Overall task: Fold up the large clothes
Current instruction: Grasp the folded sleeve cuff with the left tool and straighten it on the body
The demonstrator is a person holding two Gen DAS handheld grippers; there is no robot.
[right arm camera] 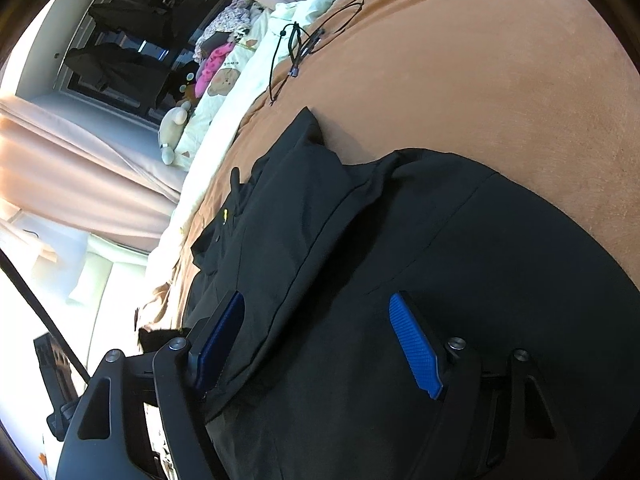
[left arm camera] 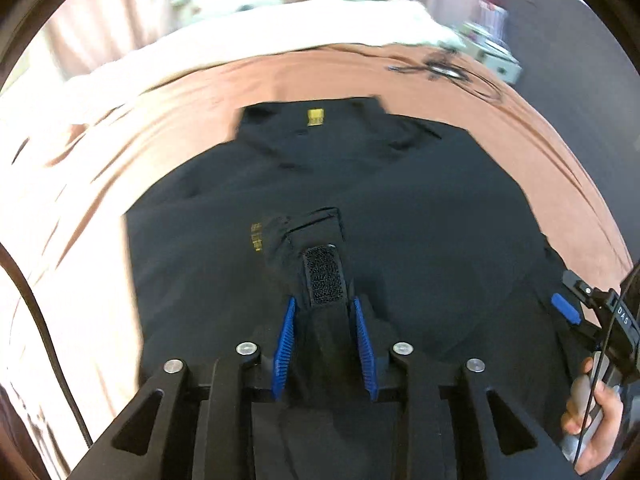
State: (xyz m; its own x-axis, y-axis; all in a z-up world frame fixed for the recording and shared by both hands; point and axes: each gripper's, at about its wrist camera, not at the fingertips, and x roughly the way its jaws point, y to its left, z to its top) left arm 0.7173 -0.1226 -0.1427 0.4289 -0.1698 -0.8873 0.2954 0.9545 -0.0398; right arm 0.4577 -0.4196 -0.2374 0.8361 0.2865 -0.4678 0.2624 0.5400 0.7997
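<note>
A large black jacket (left arm camera: 360, 184) lies spread on a brown blanket (left arm camera: 160, 120), collar with a yellow label (left arm camera: 315, 117) at the far end. My left gripper (left arm camera: 324, 312) is shut on the jacket's sleeve cuff (left arm camera: 322, 280), whose velcro strap shows between the blue pads, held over the jacket's middle. My right gripper (right arm camera: 320, 320) is open, its blue pads (right arm camera: 416, 344) wide apart just above the jacket (right arm camera: 440, 260) near its side. It also shows at the right edge of the left wrist view (left arm camera: 566, 308).
The blanket (right arm camera: 480, 80) covers a bed. A coiled black cable (right arm camera: 304, 40) lies on it beyond the collar. White bedding with soft toys (right arm camera: 216, 80) lies at the far end. Curtains and a window stand beyond.
</note>
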